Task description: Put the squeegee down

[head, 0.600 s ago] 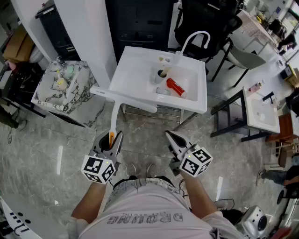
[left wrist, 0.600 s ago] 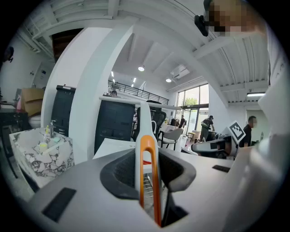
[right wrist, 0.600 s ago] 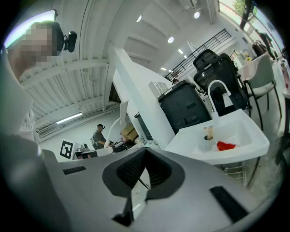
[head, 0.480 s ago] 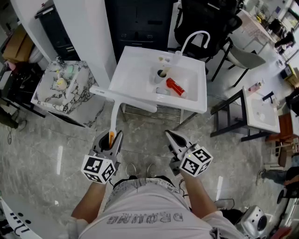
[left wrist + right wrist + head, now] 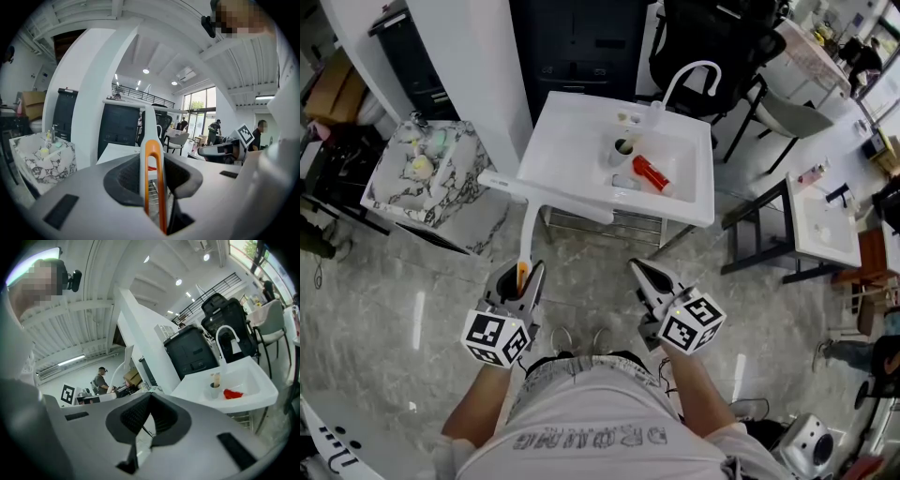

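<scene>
The squeegee (image 5: pixel 529 230) is white, with an orange loop in its handle (image 5: pixel 146 161) and a long white blade (image 5: pixel 546 198) across its far end. My left gripper (image 5: pixel 521 278) is shut on the handle, and the squeegee points away from me toward the white sink (image 5: pixel 572 141). In the head view the blade overlaps the sink's near left edge. My right gripper (image 5: pixel 640 272) hangs level to the right of it, shut with nothing between its jaws. In the right gripper view, the right gripper (image 5: pixel 149 404) faces the sink (image 5: pixel 262 390).
In the sink basin lie a red object (image 5: pixel 652 174) and a cup (image 5: pixel 622 150), with a curved white tap (image 5: pixel 689 75) behind. A marble-patterned stand (image 5: pixel 394 192) is at the left, beside a white pillar (image 5: pixel 473 66). A black chair (image 5: pixel 717 47) and tables are at the right. The floor is grey tile.
</scene>
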### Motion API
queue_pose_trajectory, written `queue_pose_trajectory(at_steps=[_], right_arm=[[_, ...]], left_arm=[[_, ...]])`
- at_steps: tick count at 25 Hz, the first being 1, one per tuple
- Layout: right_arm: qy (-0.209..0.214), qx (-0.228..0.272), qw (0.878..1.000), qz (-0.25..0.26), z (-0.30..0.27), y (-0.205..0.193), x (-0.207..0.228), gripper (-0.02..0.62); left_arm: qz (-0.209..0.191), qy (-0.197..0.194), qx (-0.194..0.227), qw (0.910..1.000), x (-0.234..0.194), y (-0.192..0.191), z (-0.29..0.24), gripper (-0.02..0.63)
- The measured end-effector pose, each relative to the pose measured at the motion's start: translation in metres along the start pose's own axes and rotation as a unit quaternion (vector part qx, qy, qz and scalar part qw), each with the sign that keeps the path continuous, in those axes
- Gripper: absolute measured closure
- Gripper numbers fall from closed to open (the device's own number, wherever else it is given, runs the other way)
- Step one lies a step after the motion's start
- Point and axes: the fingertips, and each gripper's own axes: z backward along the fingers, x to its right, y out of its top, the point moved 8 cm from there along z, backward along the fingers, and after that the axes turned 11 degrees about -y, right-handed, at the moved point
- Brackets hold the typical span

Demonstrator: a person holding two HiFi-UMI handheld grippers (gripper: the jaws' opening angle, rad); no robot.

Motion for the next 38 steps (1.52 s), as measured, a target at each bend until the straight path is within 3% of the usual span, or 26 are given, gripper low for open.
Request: queue_pose_trajectory(at_steps=[20,38], right_arm=[[-0.006,-0.019,1.000,-0.004,0.011,0.000,0.019,0.588],[0.024,-0.023,0.999,-0.003,0.048,-0.004,0.061,0.588]], left_arm=[[0.000,0.008,-0.006,1.0000,0.018,-0.007,-0.012,0.486],[0.002,0.042,-0.002,0.9991,0.073,-0.029,-0.021,0.486]])
